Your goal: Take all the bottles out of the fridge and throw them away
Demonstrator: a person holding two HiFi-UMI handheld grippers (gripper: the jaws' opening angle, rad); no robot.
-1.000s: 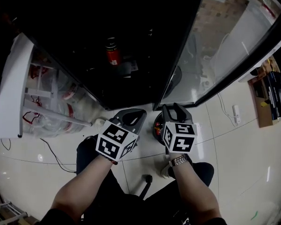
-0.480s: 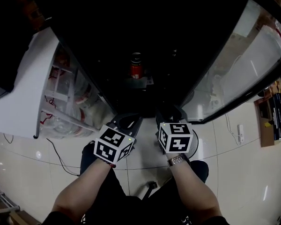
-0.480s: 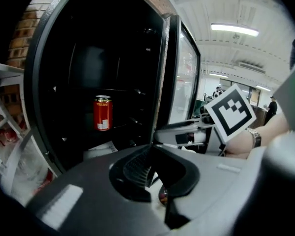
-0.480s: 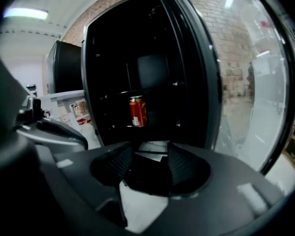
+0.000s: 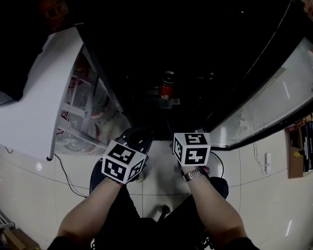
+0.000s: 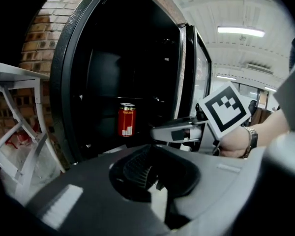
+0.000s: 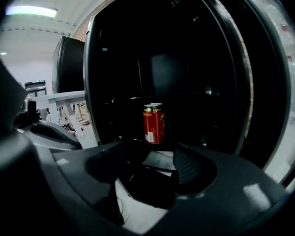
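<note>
Head view: black fridge [image 5: 198,40] stands open, inside dark; its glass door [image 5: 271,113] is swung out toward 2 o'clock.

One red can [image 5: 167,85] upright on a shelf inside the fridge, alone, near the front edge; it sits at 12 o'clock from both hands, well apart from either; no bottle can be made out in the dark interior.

Left gripper [image 6: 160,173] is held in front of the fridge opening, low, at 7 o'clock from the can; its fingers [image 6: 137,168] are released and spread, nothing between them; floor shows through the gap.

Right gripper [image 7: 150,171] is just beside the left one, at 5 o'clock from the can, pointing at the fridge; its fingers have just been opening and stand wide, nothing between them; in the right gripper view the can stands straight ahead, above the gap, not touched.

A wristwatch [image 5: 193,174] is on the right wrist.

White table [image 5: 36,98] at 10 o'clock, with a white rack [image 5: 88,111] and clear bags with red print under it; brick wall [image 6: 39,38] behind the fridge's left side.

Pale tiled floor [image 5: 261,202]; a black cable [image 5: 68,176] lies on it at 8 o'clock.
</note>
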